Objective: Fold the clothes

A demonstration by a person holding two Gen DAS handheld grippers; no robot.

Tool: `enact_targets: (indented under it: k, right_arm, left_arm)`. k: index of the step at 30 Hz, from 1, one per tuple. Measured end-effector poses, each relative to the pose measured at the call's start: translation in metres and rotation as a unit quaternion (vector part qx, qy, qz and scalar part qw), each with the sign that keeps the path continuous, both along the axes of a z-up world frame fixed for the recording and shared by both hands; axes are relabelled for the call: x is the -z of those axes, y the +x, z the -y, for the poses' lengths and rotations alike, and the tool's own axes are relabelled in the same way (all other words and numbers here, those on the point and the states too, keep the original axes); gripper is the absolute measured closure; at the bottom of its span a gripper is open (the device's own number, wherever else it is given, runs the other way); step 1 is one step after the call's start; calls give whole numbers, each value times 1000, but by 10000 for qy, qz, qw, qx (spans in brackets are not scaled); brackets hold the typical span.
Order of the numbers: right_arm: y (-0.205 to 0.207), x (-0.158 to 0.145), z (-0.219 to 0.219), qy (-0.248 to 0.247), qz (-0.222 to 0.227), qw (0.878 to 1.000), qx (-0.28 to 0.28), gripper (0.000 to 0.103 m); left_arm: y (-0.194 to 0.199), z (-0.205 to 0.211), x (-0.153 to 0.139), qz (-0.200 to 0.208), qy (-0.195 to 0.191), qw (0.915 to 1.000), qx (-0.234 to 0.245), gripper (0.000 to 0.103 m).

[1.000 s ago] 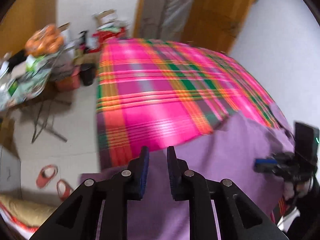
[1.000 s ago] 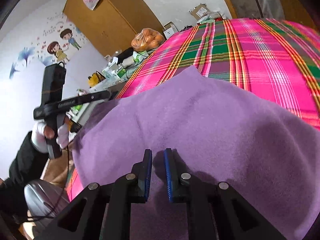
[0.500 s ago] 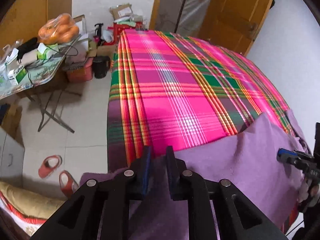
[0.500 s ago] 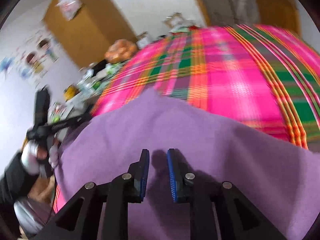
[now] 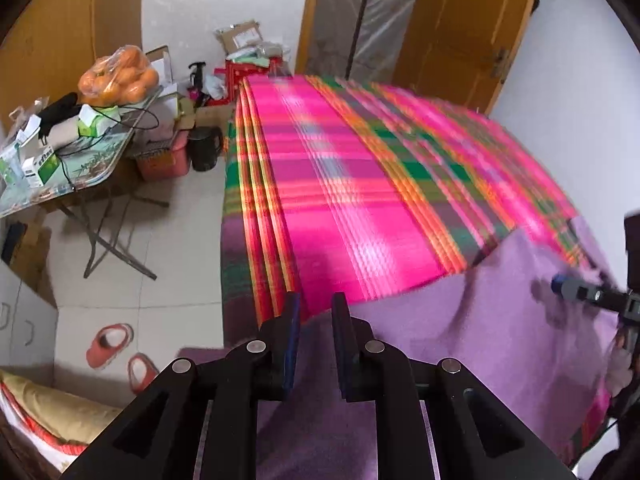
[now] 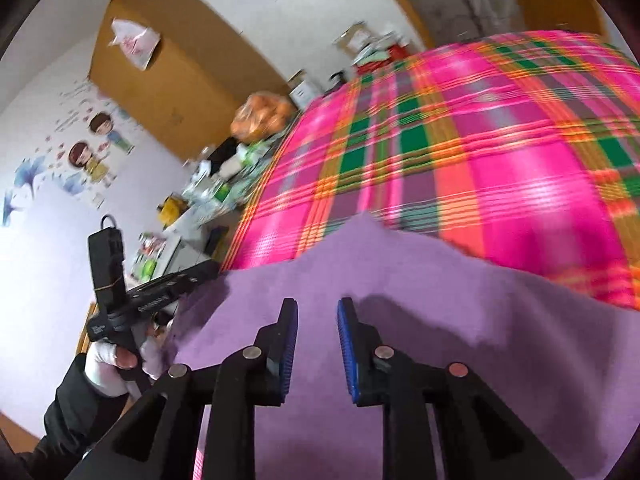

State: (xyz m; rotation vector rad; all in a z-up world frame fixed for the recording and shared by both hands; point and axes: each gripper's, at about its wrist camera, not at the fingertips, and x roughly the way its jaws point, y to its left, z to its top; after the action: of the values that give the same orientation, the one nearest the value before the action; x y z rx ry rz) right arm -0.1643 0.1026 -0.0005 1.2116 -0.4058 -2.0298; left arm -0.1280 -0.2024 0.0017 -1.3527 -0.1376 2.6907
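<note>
Purple garment (image 5: 500,344) spread over a plaid bedsheet (image 5: 360,200), extending ahead of and beneath both tongs. Left gripper (image 5: 316,312): jaws nearly closed, with a fold of the garment rising between them; whether the pads press on it cannot be told. Right gripper (image 6: 317,320): jaws opening, the garment lying below them, nothing clamped.

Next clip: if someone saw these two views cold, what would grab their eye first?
The bright pink, green and orange plaid bedspread fills the middle of both views. A purple garment lies over its near end, under the left gripper and the right gripper, whose jaws are opening above the cloth. On the cluttered folding table left of the bed sits a bag of oranges.
</note>
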Motion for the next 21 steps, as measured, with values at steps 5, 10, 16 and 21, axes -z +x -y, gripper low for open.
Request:
enact_targets:
  k: [5,10,16,21]
  right_arm:
    - [-21,19,3,44,245,9992,297,92]
    - [-26,27,-54,-218,481,9917,1176,101]
    - [21,14,-98,-128,146,9924,1217,87]
    - [47,24,-124,23,117,9928,1192,93]
  left_arm:
    - [-1,6,6,-55,154,9999,-40,84]
    - [2,2,8,-202,17,9998,10,84]
    - [3,3,7,-207,29,9998,1,84]
    - [9,3,6,-153,70,9999,28,84]
